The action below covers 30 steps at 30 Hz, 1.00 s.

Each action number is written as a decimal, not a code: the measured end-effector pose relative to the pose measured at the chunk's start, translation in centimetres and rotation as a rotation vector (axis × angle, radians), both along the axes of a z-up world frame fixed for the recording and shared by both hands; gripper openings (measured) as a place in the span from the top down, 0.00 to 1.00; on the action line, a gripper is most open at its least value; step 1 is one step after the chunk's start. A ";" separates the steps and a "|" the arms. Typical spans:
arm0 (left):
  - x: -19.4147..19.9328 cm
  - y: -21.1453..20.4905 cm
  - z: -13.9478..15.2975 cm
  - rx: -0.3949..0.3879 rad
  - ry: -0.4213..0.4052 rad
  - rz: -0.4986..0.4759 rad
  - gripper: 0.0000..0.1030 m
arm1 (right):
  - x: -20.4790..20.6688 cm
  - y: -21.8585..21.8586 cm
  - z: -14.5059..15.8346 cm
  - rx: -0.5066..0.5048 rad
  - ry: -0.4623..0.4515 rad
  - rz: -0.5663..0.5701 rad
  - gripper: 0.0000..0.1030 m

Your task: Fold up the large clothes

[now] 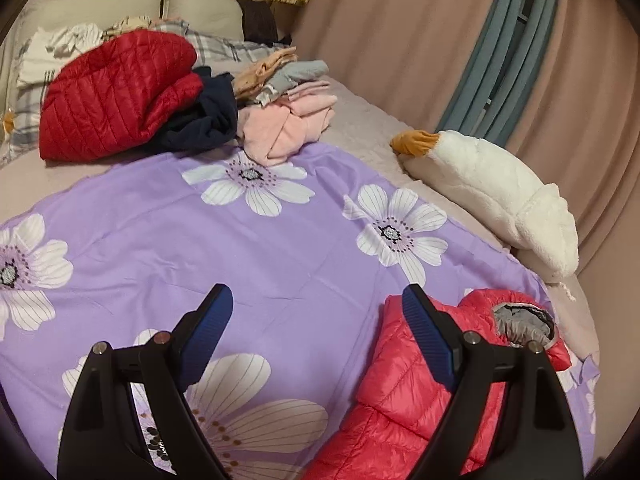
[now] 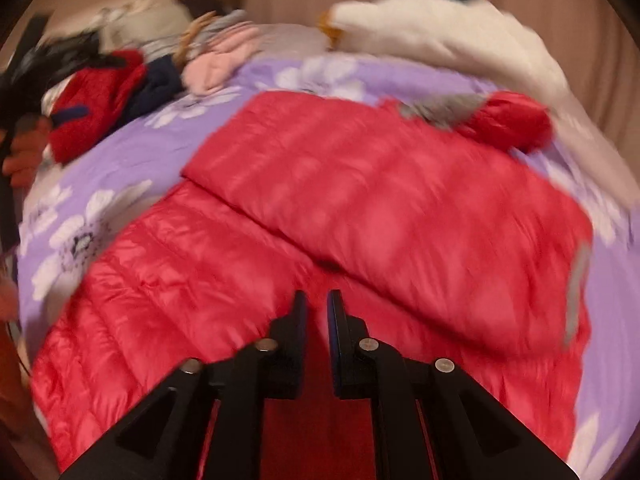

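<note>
A red quilted puffer jacket (image 2: 360,216) lies on the purple flowered sheet (image 1: 248,248), its upper part folded over the lower; the view is blurred. It also shows in the left wrist view (image 1: 404,380) at lower right, grey collar lining showing. My left gripper (image 1: 316,300) is open and empty above the sheet, left of the jacket. My right gripper (image 2: 317,300) is over the jacket's near part with its jaws almost closed, a narrow gap between them; red fabric fills the gap, and I cannot tell if it is gripped.
A darker red padded jacket (image 1: 116,96), a navy garment (image 1: 208,120) and a stack of folded pink and grey clothes (image 1: 288,104) lie at the far end. A white plush goose (image 1: 496,196) lies along the right edge by the curtain. Pillows are behind.
</note>
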State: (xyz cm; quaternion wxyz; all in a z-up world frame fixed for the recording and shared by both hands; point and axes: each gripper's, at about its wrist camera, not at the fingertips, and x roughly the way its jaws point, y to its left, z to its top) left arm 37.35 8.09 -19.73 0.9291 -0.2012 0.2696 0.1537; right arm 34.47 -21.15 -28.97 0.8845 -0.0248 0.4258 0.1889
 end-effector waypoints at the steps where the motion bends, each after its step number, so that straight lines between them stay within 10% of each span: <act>1: 0.0 -0.2 0.0 0.008 0.001 -0.004 0.16 | -0.3 -0.8 0.5 0.014 -0.011 -0.034 0.92; 4: 0.8 -0.8 -0.5 -0.007 0.025 -0.053 0.16 | -0.5 -4.2 2.2 0.076 -0.059 -0.176 0.84; 6: 1.7 -1.2 -0.8 -0.027 0.043 -0.076 0.15 | -0.2 -6.2 2.8 0.132 -0.073 -0.283 0.42; 8: 2.7 -1.7 -1.0 -0.020 0.049 -0.078 0.15 | -0.1 -7.9 3.1 0.172 -0.083 -0.414 0.28; 18: 15.9 -10.4 -2.8 0.026 0.166 -0.397 0.12 | 0.3 -10.2 -0.9 0.053 -0.050 -1.022 0.26; 24: 27.1 -19.5 -8.9 0.147 0.458 -0.630 0.13 | 0.2 -12.0 -3.8 0.122 -0.049 -1.139 0.21; 27: 30.9 -22.5 -13.6 0.066 0.643 -0.748 0.12 | 0.0 -13.3 -4.6 0.188 -0.037 -1.143 0.14; 30: 31.5 -25.2 -14.3 0.211 0.600 -0.797 0.11 | -0.5 -13.6 -4.7 0.215 -0.061 -1.141 0.13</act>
